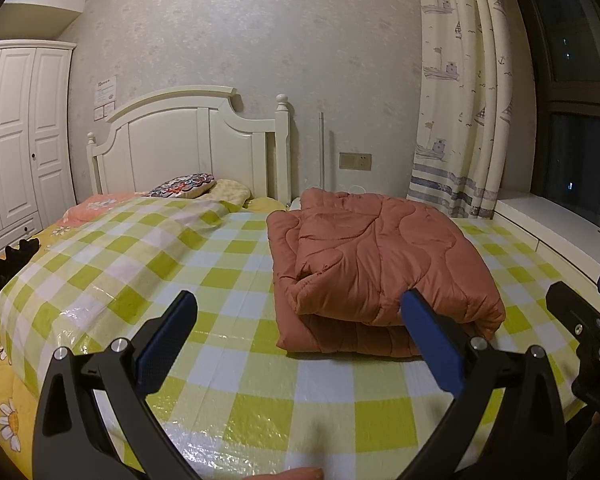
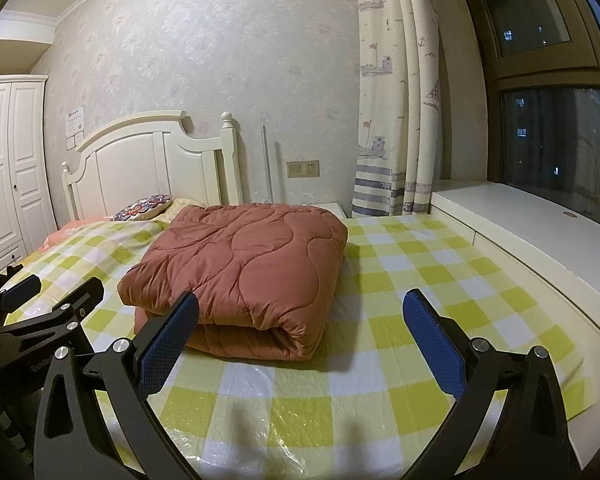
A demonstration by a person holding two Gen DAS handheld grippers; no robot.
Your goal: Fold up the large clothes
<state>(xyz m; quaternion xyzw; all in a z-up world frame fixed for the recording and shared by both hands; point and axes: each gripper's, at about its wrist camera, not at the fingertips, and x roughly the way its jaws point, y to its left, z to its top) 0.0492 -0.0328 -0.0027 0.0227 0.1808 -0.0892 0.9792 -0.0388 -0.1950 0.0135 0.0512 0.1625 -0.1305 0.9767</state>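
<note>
A rust-orange quilted comforter (image 1: 376, 256) lies folded into a thick, layered bundle on a bed covered by a green, yellow and white checked sheet (image 1: 236, 280), toward the window side. The left claw (image 1: 300, 312) hangs just in front of the bundle with its blue-padded fingers spread wide, holding nothing. The right claw (image 2: 300, 312) is likewise spread apart and empty, near the bundle's front edge. A white headboard (image 1: 188, 140), patterned pillow (image 1: 182, 185) and ship-print curtain (image 1: 460, 92) stand behind.
</note>
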